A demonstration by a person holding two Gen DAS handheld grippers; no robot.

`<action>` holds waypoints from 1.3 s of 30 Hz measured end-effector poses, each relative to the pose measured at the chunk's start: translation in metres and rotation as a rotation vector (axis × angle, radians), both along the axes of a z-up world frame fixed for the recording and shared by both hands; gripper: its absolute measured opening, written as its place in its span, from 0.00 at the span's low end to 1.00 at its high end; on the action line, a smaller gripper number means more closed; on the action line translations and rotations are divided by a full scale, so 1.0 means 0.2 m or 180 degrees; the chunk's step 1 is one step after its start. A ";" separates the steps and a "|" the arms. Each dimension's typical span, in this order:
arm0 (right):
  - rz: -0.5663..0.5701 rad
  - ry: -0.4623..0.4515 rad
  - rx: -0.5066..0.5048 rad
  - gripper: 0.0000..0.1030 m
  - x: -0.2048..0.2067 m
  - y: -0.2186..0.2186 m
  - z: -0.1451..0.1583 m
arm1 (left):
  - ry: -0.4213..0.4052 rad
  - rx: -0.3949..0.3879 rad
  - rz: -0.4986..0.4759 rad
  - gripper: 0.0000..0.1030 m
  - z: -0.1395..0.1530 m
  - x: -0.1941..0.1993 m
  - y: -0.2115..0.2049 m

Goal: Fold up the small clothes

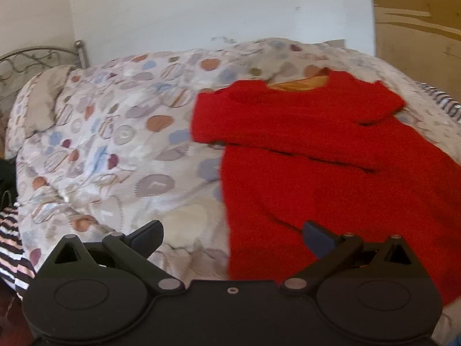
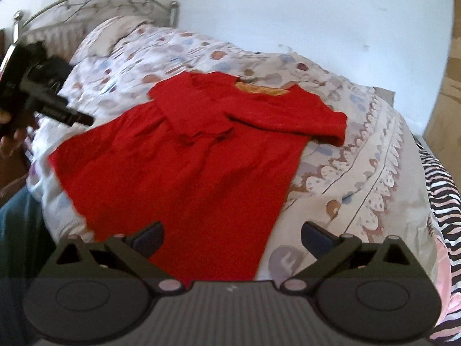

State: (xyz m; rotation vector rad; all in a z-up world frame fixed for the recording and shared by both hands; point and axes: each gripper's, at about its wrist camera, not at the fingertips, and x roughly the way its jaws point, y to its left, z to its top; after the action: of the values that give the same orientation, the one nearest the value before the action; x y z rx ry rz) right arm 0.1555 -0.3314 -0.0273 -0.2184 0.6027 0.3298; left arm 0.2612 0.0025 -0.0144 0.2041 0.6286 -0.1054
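A red dress (image 1: 340,173) lies spread on the bed (image 1: 115,144), over a quilt (image 2: 360,173) printed with dots. Its neckline, showing an orange lining, points toward twelve o'clock in both wrist views, and the hem runs down toward six. Both sleeves lie folded in across the chest, which I read as the first narrowing step, done so the body can be doubled over in a tidy rectangle.

The left tongs (image 1: 232,238) stand released, with nothing between them; in their own view the dress sits from one to five o'clock, its near edge passing just under the right-hand finger. The right tongs (image 2: 232,238) are likewise spread wide and empty, and the hem sits directly ahead of them at about eleven to twelve. (In that same view the left tool shows at nine o'clock, held in a hand (image 2: 8,132) well off the cloth.)

Both pairs hang above the hem end, probably because the next fold wants the bottom corners pinched and carried up toward the neckline. The cloth looks soft and thick, so a shallow pinch could slip.
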 end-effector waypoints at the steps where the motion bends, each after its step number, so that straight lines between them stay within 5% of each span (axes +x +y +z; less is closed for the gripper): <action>1: 0.0030 0.0014 0.0011 1.00 -0.02 0.00 -0.01 | 0.0010 -0.0001 -0.0038 0.99 0.00 -0.02 -0.01; 4: 0.0132 0.0076 -0.0077 1.00 -0.07 0.02 -0.04 | 0.0049 -0.0028 -0.0132 0.99 -0.01 -0.06 -0.02; 10: 0.0475 0.0078 -0.0753 1.00 -0.14 0.16 -0.16 | 0.0043 -0.0050 -0.0201 0.99 -0.01 -0.13 -0.02; 15: 0.0536 -0.0208 -0.1135 1.00 -0.18 0.24 -0.22 | 0.0045 -0.0095 -0.0228 0.99 -0.02 -0.16 -0.02; 22: 0.0157 -0.0702 -0.1671 1.00 -0.20 0.26 -0.23 | 0.0029 -0.0066 -0.0239 0.99 -0.02 -0.19 -0.03; 29: 0.0394 -0.1024 -0.2340 1.00 -0.31 0.29 -0.31 | 0.0026 -0.0069 -0.0232 0.99 -0.02 -0.20 -0.03; 35: 0.0437 -0.1204 -0.2488 0.98 -0.31 0.29 -0.35 | 0.0116 -0.0200 -0.0248 0.99 -0.05 -0.21 -0.03; 39: 0.0669 -0.1279 -0.2482 0.47 -0.33 0.32 -0.34 | 0.0099 -0.0383 -0.0270 0.99 -0.04 -0.23 -0.02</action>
State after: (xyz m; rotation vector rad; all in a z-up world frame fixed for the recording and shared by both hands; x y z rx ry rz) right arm 0.0895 -0.2681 -0.0961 -1.0771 0.2823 0.2290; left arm 0.2152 -0.0019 -0.0231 0.1128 0.6425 -0.2279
